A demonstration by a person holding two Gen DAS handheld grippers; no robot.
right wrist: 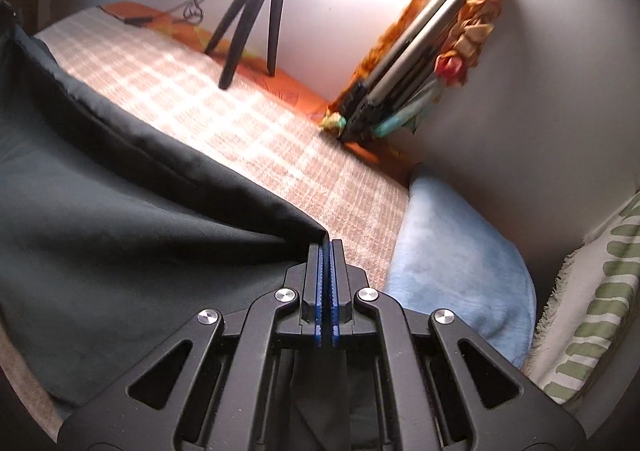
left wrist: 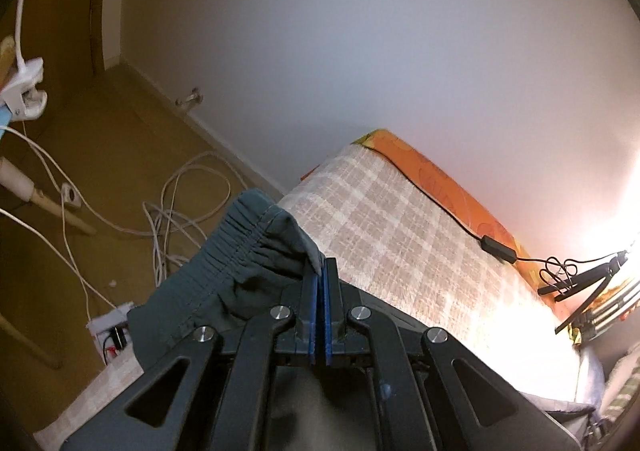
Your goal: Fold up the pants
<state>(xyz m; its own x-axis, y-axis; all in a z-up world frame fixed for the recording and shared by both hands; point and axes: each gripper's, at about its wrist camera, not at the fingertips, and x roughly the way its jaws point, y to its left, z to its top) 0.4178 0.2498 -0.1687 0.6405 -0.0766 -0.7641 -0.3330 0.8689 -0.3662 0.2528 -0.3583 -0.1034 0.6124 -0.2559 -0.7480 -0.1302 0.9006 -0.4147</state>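
Note:
Dark grey-green pants (left wrist: pixel 224 271) hang from my left gripper (left wrist: pixel 320 271), which is shut on the elastic waistband's corner, above the near end of the checked bed cover (left wrist: pixel 400 219). In the right wrist view the same pants (right wrist: pixel 100 211) spread as a dark sheet to the left, lifted over the bed cover (right wrist: pixel 240 107). My right gripper (right wrist: pixel 326 247) is shut on a fabric edge where the cloth comes to a point at its blue pads (right wrist: pixel 319 271). More dark fabric hangs below both grippers' jaws.
White cables (left wrist: pixel 176 211) and a power strip lie on the brown floor left of the bed. A black adapter (left wrist: pixel 498 249) and a small black tripod (right wrist: pixel 248 19) stand on the bed by the wall. A folded tripod (right wrist: pixel 416 51), a blue blanket (right wrist: pixel 460 259) and a patterned pillow (right wrist: pixel 592 311) are at the right.

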